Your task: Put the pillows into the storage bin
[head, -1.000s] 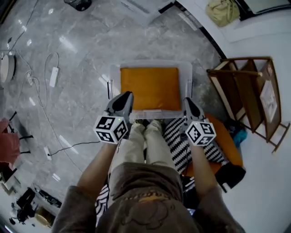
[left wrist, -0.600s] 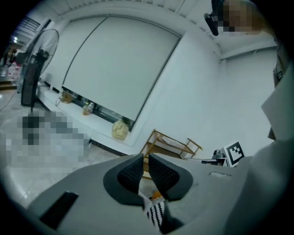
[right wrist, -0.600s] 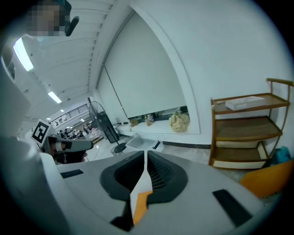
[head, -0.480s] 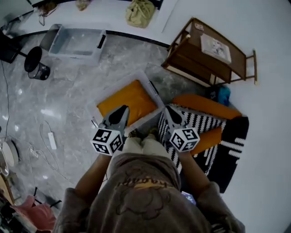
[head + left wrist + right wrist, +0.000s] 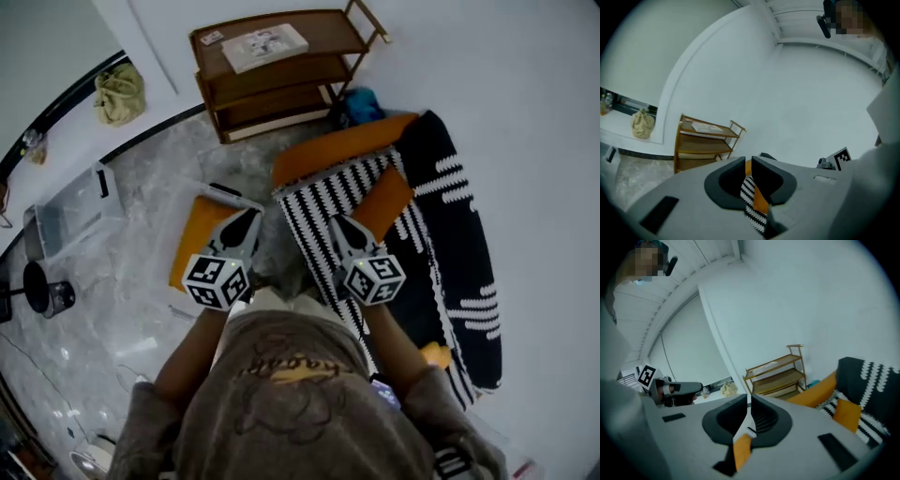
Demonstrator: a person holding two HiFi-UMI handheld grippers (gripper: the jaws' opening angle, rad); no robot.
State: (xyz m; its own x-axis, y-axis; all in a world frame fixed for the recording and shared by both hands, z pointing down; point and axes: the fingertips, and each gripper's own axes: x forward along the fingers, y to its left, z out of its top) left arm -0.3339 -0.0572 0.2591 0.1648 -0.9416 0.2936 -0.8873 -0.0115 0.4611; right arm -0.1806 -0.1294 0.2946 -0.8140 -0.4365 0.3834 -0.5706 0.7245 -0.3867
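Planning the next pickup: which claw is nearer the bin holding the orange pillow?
Left. The left claw overlaps the right edge of the bin in the head view; the right claw is beyond it, over the striped pillow.

A grey marbled floor (image 5: 131, 319) is seen, bordered by a white wall. A wooden shelf unit (image 5: 281, 80) is set on it against the wall, with a small blue thing (image 5: 361, 103) just beside its foot. Near this, a heap is laid on the floor: a striped pillow (image 5: 314, 220), a long orange pillow (image 5: 328, 155) and a black pillow (image 5: 459, 234) with white marks. A storage bin (image 5: 225, 194), in which a flat orange pillow (image 5: 192, 242) is lying, is placed just beside the heap. Well apart, a clear box (image 5: 70, 211) and a round black object (image 5: 42, 288) are found.
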